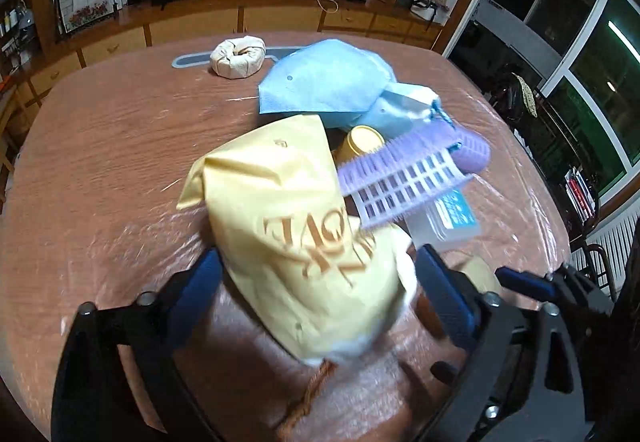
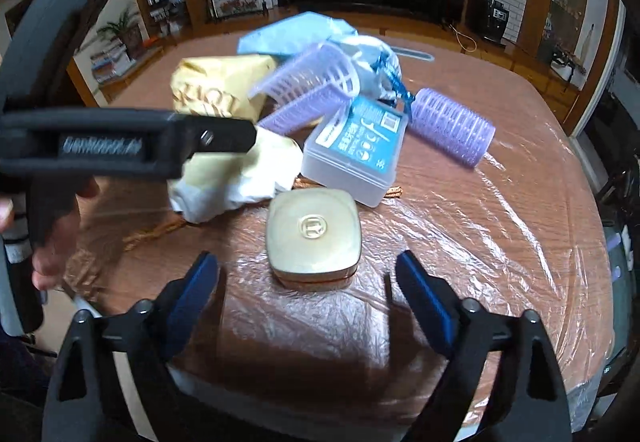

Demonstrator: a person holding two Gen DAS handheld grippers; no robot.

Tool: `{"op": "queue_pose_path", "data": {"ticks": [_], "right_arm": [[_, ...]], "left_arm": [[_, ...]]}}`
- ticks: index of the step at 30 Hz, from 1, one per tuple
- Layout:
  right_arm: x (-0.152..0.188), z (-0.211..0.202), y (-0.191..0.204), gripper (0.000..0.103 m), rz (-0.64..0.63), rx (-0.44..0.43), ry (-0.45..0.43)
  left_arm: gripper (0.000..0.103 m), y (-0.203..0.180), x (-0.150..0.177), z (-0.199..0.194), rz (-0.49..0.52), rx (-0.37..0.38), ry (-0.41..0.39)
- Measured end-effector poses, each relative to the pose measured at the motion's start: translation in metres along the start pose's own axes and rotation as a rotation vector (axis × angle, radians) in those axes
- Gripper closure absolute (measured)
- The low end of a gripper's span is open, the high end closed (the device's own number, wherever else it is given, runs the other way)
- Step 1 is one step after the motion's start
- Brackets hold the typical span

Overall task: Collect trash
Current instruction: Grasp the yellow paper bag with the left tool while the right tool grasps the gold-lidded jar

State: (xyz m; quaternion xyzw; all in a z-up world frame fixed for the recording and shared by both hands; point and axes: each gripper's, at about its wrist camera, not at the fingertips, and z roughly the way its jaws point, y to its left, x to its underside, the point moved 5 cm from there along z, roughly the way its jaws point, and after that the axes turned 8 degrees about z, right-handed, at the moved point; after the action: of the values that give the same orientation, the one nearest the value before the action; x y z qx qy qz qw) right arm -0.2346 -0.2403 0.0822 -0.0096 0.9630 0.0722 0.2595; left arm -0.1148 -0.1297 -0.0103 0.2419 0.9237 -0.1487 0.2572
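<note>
fingers of the left hand-held gripper (image 1: 316,282) pinch the yellow bag (image 1: 292,234); right hand-held gripper (image 2: 308,282) gapes wide, empty.

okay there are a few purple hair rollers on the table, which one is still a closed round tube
The purple roller lying on its side to the right of the clear plastic box. It is a whole cylinder; the other purple pieces, left of it beside the yellow bag, are splayed open like half shells.

Your left gripper (image 1: 316,282) and right gripper (image 2: 308,278) have black frames, silver screws and blue finger pads (image 2: 192,298). Your bare fingers (image 2: 48,262) show; the embossed lettering looks blurred.
</note>
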Motion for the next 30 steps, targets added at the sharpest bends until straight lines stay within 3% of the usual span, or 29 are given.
{"op": "queue_pose_path", "data": {"ticks": [4,9,14,18,21,30], "right_arm": [[0.000,0.007,-0.001,0.023,0.009,0.006,0.014],[0.000,0.010,-0.002,0.040,-0.004,0.020,0.015],[-0.001,0.011,0.000,0.058,-0.029,0.023,0.010],[-0.002,0.008,-0.003,0.058,-0.014,-0.047,0.022],[-0.003,0.005,-0.012,0.058,0.031,-0.099,0.034],[0.003,-0.002,-0.025,0.058,0.046,-0.102,0.051]], "left_arm": [[0.020,0.005,-0.001,0.008,-0.034,0.037,0.009],[0.031,0.008,0.000,0.012,-0.081,0.120,0.017],[0.038,0.010,0.003,0.011,-0.106,0.142,0.009],[0.054,0.015,0.009,0.009,-0.152,0.196,0.001],[0.059,0.017,0.011,0.005,-0.169,0.198,-0.006],[0.062,0.019,0.029,-0.036,-0.140,0.120,-0.052]]}}
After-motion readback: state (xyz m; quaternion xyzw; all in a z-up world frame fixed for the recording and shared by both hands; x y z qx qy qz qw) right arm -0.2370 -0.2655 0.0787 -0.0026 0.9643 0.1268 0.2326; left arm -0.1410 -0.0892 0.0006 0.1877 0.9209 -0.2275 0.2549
